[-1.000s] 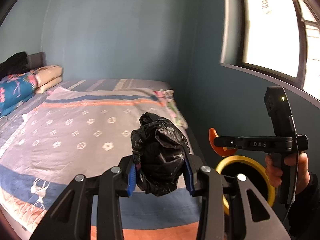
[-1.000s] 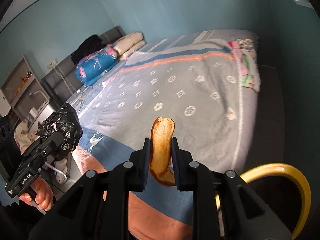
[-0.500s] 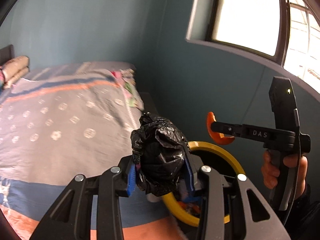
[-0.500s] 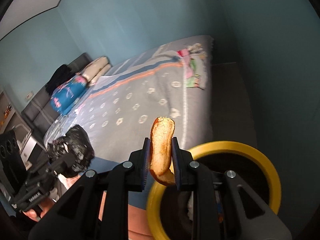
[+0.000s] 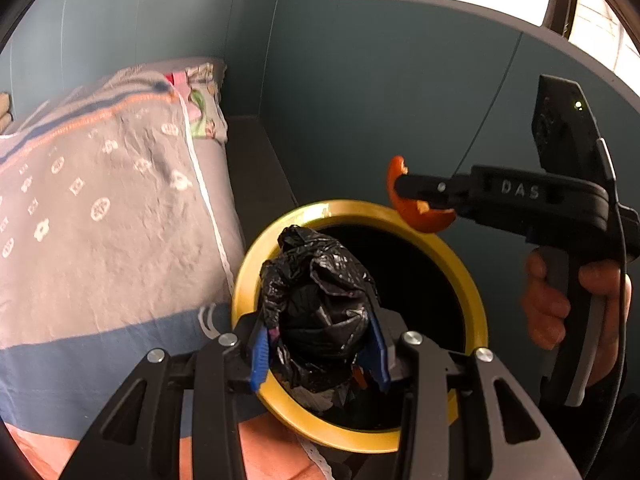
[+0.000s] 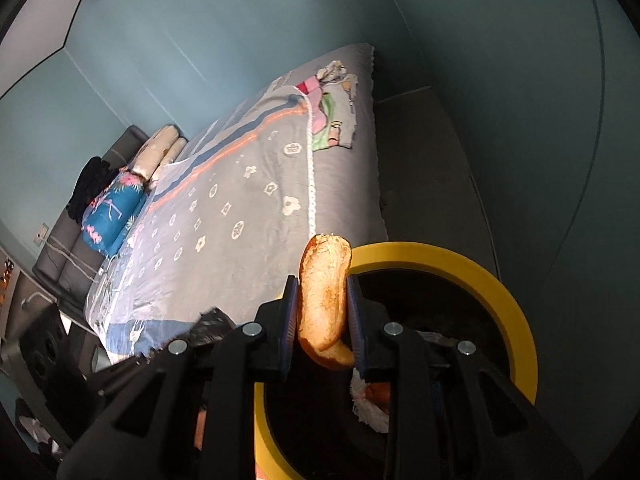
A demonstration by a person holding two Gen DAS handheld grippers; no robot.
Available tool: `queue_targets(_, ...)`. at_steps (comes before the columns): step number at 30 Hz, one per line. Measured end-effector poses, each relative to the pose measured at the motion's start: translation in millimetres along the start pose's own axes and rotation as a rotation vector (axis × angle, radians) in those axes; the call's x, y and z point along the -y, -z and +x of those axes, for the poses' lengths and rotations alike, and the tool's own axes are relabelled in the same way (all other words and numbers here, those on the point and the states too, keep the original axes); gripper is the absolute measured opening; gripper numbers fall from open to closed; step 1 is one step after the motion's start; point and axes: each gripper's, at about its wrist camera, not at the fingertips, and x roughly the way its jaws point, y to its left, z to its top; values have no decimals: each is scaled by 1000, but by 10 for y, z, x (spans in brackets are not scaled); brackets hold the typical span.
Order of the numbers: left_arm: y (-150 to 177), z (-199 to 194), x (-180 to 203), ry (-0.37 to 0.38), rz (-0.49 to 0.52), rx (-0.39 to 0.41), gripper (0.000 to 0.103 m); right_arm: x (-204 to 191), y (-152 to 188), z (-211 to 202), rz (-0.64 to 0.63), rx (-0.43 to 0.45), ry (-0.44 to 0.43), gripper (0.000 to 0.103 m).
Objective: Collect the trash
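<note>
Two pieces of trash hang over the bin (image 5: pixel 472 276) now: a black bag (image 5: pixel 320 312) and an orange peel (image 6: pixel 324 300). A second ago both were still out over the bed (image 5: pixel 108 208), with the bin only peeking in at 4 o'clock of each wrist view; since then both hands have swung across and dipped, and the yellow rim fills the lower half of each picture.

Seen from the left wrist, the bag sits at 6 o'clock, pinched between the blue pads of the left gripper (image 5: pixel 320 354), directly above the dark mouth of the bin. The peel shows at 2 o'clock there, over the far rim.

From the right wrist, the peel stands upright at 6 o'clock between the jaws of the right gripper (image 6: pixel 322 320), above the near-left part of the rim. Those jaws are opening; a sliver of gap shows beside the peel on one side, though it has not dropped. Some rubbish already lies in the bin.

My guess is the carry is over and the drop is starting, peel first. It hangs close to the rim, so it could clip the edge.
</note>
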Motion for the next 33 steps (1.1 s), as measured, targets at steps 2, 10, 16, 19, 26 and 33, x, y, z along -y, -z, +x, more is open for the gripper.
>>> queue_targets(2,0,45,-9,6,-7,-16,39,28,8,16,10,1,16,26)
queue_targets(10,24,62,-80,8,-41,-27,61,129,-7,-46,49,27,34,43)
queue_targets(16,42,-82,-145,8,-66,3,61,40,-29,-78,34,37,30,43)
queue_targets(19,87,-216,-224,0,-78,31,61,-64,-76,-35,6,30,21,43)
queue_targets(26,320,-768,-658,-116,-144,132,61,-613,-110,175,-120,-21,-39,43)
queue_targets(33,667,-1496,-1294,-328,-269,255,71,-1455,31,522,-295,-85,-106,44)
